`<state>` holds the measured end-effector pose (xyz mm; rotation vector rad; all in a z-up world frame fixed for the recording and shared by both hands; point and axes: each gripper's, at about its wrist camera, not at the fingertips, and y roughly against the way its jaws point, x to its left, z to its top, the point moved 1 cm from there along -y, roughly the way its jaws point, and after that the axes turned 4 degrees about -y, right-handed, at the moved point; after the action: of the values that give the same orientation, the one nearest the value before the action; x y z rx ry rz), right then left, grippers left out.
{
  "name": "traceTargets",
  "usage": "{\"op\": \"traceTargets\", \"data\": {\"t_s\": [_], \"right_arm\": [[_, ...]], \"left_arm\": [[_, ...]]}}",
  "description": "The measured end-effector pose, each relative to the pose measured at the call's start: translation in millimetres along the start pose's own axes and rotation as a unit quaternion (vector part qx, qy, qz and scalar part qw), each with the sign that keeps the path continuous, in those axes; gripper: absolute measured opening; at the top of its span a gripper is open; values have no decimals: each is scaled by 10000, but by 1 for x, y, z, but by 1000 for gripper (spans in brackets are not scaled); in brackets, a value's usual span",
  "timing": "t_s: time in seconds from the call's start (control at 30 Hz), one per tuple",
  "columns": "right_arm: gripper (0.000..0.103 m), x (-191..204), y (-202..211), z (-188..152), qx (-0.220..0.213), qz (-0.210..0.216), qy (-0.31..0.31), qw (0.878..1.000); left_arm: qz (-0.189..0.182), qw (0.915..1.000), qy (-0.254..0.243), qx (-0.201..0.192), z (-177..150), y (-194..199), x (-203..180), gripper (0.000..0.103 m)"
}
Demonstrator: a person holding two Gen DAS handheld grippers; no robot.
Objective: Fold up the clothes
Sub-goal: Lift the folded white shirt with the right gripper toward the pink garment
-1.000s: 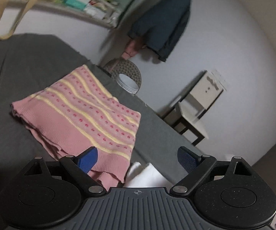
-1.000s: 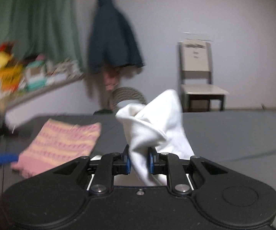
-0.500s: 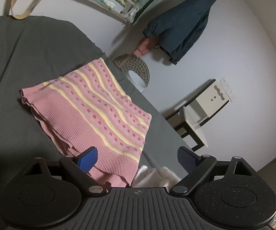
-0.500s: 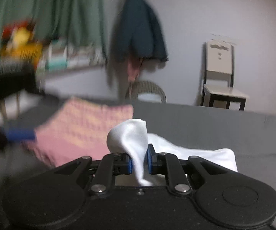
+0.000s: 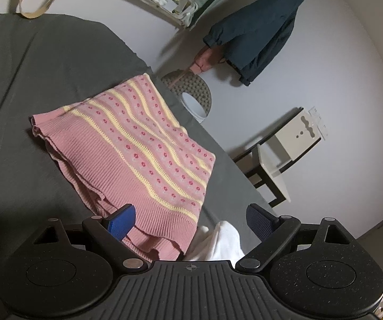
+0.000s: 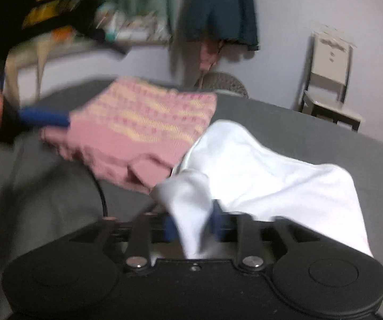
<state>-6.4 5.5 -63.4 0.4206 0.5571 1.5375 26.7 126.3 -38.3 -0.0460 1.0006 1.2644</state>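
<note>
Your left gripper (image 5: 191, 222) hangs wide open with nothing between its blue pads, low in the left wrist frame, over the near edge of the folded pink sweater (image 5: 127, 154). That sweater, striped yellow with small red flowers, lies flat on the dark grey sheet (image 5: 31, 80) and fills the centre of the frame. A bit of the white garment (image 5: 218, 242) peeks out just below the sweater's lower right corner, between the open fingers.

Your right gripper (image 6: 192, 225) is closed tight on a bunched fold of the white garment (image 6: 258, 170) at the bottom centre of the right wrist frame. The rest of the cloth spreads to the right over the grey sheet (image 6: 311, 138), and its left edge touches the pink sweater (image 6: 138, 130), which sits left of centre. This view is blurred. At the far left, a blue finger of your left gripper (image 6: 45, 117) meets the sweater's edge.
</note>
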Motion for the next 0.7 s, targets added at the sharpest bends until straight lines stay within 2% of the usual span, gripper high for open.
{"op": "traceTargets", "data": {"t_s": [0.03, 0.07, 0.23, 0.3, 0.37, 0.43, 0.5, 0.53, 0.6, 0.67, 0.7], "right_arm": [[61, 5, -1, -2, 46, 53, 252, 9997], [66, 7, 0, -2, 27, 162, 444, 9989], [69, -4, 38, -9, -158, 1122, 644, 9915], [73, -14, 57, -13, -299, 1067, 847, 9902], [77, -30, 71, -18, -327, 697, 1050, 9915], [77, -52, 76, -20, -338, 360, 845, 9952], [74, -75, 79, -20, -369, 161, 505, 9979], [68, -86, 80, -20, -397, 142, 265, 9988], [61, -100, 77, -18, -401, 406, 9, 9984], [48, -98, 70, -20, -313, 642, 107, 9974], [44, -94, 66, -22, -224, 789, 202, 9964]], "left_arm": [[-6, 10000, -13, 39, -1, -1, 0, 90], [-26, 9999, -21, 106, -1, -3, 0, 90], [-274, 9984, -81, 484, -5, -12, -2, 90], [-301, 9974, -289, 580, -7, -14, -7, 90], [-362, 9953, -582, 680, -9, -16, -15, 90], [-538, 9920, -810, 800, -13, -17, -22, 90], [-821, 9877, -933, 952, -20, -22, -30, 90], [-988, 9851, -963, 1031, -23, -24, -34, 90], [-1321, 9788, -1018, 1192, -31, -30, -42, 90], [-1630, 9712, -945, 1456, -38, -40, -48, 90], [-1648, 9689, -893, 1617, -43, -46, -48, 90]]}}
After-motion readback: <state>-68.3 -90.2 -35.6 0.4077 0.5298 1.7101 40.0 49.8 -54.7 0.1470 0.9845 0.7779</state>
